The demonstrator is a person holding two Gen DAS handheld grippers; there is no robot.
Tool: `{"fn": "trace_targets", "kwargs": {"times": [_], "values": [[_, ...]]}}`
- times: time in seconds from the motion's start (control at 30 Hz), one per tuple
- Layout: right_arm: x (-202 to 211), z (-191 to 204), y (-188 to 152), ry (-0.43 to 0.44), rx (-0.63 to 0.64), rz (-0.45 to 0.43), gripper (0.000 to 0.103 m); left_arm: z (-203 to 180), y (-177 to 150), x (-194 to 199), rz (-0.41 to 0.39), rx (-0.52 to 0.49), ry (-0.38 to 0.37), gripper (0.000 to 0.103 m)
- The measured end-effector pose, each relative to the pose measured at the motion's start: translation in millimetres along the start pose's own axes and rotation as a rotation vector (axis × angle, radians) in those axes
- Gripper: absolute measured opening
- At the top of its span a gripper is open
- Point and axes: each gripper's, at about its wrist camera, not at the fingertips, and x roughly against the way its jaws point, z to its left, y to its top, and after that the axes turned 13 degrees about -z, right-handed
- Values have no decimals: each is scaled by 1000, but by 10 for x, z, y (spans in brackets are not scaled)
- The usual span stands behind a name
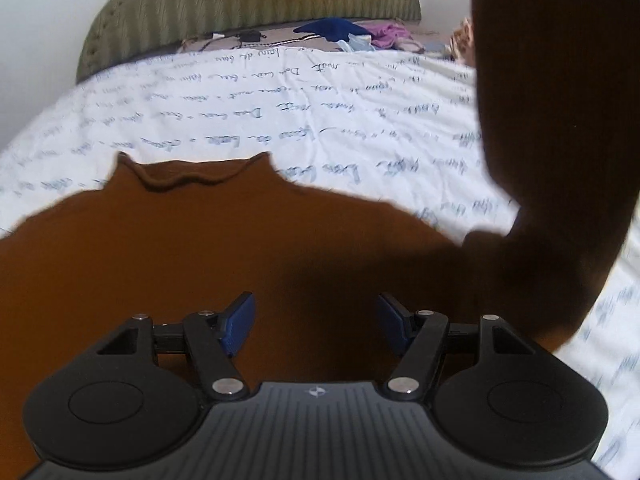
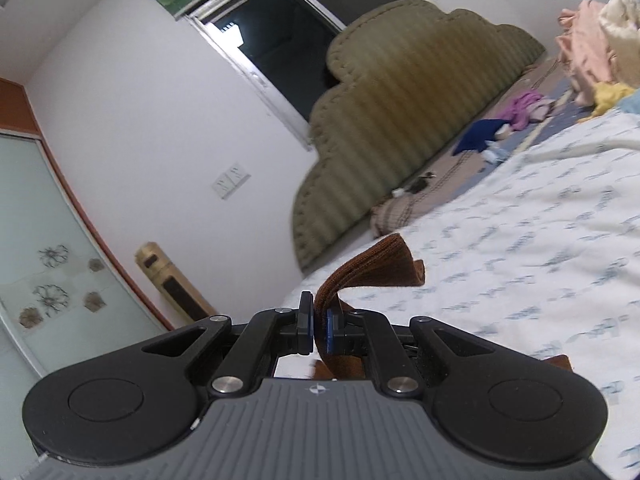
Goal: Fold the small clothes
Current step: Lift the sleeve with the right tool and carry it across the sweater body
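Brown knit fabric fills the left wrist view: a small rust-brown sweater (image 1: pixel 168 240) lies flat on the white bed cover printed with blue handwriting (image 1: pixel 280 112), collar toward the padded olive headboard (image 1: pixel 248 12), spread, I judge, so that it can be folded. One sleeve (image 1: pixel 560 120) rises off the bed at the right edge, lifted out of frame. The left gripper (image 1: pixel 316 322) hovers over the sweater's body with its blue-padded jaws standing moderately apart and nothing between them; no earlier picture shows their motion. In the right wrist view, the right gripper (image 2: pixel 319 326) is pinched narrow on the ribbed brown cuff (image 2: pixel 372 268), which sticks up past its pads, held above the bed probably to carry the sleeve across the body. Loose clothes (image 2: pixel 520 108) lie near the headboard.
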Motion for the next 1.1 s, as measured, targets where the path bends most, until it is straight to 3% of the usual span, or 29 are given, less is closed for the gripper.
{"fn": "trace_targets", "kwargs": {"times": [0.1,0.2,0.27,0.3,0.43,0.57,0.7,0.77,0.97,1.1], "values": [[-40,149,66,32,-9,-21,12,-163,42,-204,19,79,-82,66],[-3,378,187,85,-15,-42,12,-262,8,-360,48,221,-190,67],[8,524,267,120,-14,-53,12,-314,-37,-389,29,291,-205,81],[9,596,292,130,-5,-55,12,-340,-48,-385,12,310,-216,87],[-47,789,329,153,24,-34,12,-384,-60,-346,55,387,-364,87],[-112,832,280,145,17,-6,12,-110,-49,-169,60,373,-438,87],[-185,991,206,150,44,13,12,571,-50,47,119,333,-325,87],[-283,1098,110,159,46,36,12,1014,-89,239,121,302,-231,87],[-776,1337,-437,174,40,137,12,2205,-141,943,6,341,-38,87],[-1228,1463,-983,157,64,225,12,2726,-172,1275,-57,311,100,87]]}}
